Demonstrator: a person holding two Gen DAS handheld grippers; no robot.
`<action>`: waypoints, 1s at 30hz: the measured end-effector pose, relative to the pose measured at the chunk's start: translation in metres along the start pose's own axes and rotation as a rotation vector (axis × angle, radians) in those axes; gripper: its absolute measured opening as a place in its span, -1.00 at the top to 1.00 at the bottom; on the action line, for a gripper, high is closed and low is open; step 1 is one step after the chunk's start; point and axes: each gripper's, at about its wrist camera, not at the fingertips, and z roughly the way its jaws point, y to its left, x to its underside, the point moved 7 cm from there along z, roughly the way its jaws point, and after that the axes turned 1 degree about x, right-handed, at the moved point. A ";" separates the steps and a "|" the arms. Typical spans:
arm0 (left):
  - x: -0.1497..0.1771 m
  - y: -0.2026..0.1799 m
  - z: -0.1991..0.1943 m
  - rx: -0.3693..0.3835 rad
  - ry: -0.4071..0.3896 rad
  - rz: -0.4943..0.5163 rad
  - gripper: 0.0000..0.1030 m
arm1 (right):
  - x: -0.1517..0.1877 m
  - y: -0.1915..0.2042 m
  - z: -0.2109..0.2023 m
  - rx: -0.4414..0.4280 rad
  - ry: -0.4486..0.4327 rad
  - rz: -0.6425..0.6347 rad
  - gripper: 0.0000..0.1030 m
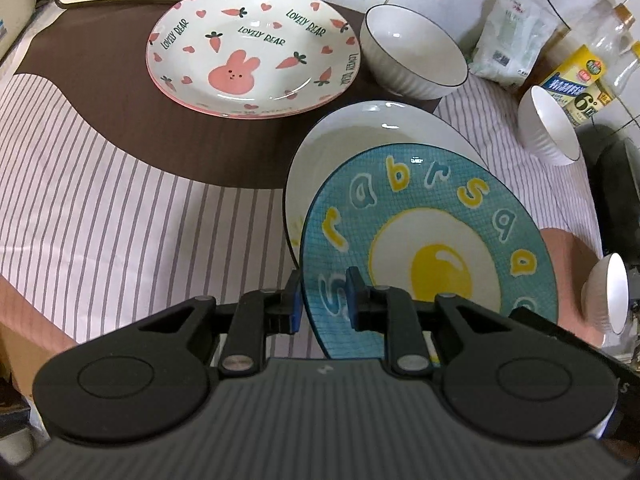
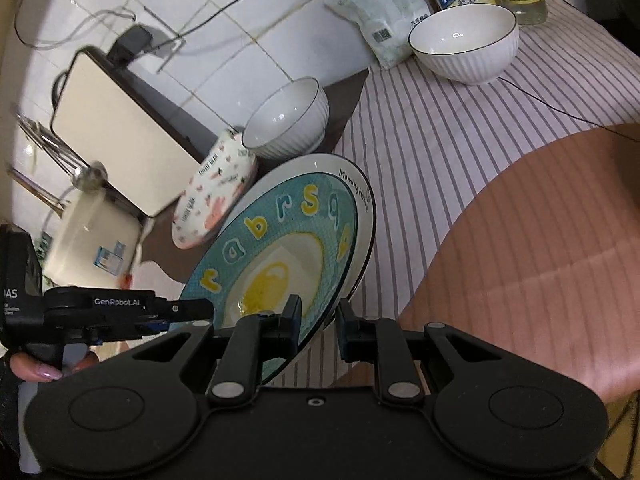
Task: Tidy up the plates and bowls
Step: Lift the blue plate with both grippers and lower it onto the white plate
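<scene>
Striped cloth (image 1: 100, 216) with a brown patch is seen covering the counter across the left of the left wrist view. At upper centre of that frame, a pink-rimmed bunny plate (image 1: 254, 54) printed with carrots and hearts is laid on the brown patch. Just right of it a white bowl (image 1: 414, 54) with a dark rim is placed, and a second white bowl (image 1: 550, 128) is seen at the right edge, near a packet (image 1: 508, 44) and bottles (image 1: 580, 80). At lower centre, the left gripper (image 1: 324, 300) is closed with narrow jaws on the near rim of a blue egg plate (image 1: 428, 256), which is held tilted over a white plate (image 1: 360, 144). In the right wrist view, a hand (image 2: 40, 368) on the left gripper's handle is shown at lower left. At centre, the right gripper (image 2: 318, 318) is clamped narrowly on the white plate's dark rim, the egg plate being carried inside it.
</scene>
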 end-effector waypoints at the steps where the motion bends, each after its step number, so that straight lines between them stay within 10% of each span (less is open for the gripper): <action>1: -0.001 0.001 0.001 0.005 0.005 -0.010 0.62 | -0.001 0.000 0.001 0.004 0.004 -0.001 0.56; 30: -0.010 -0.013 0.009 -0.124 0.081 0.083 0.58 | -0.011 0.013 0.033 0.211 0.099 -0.165 0.40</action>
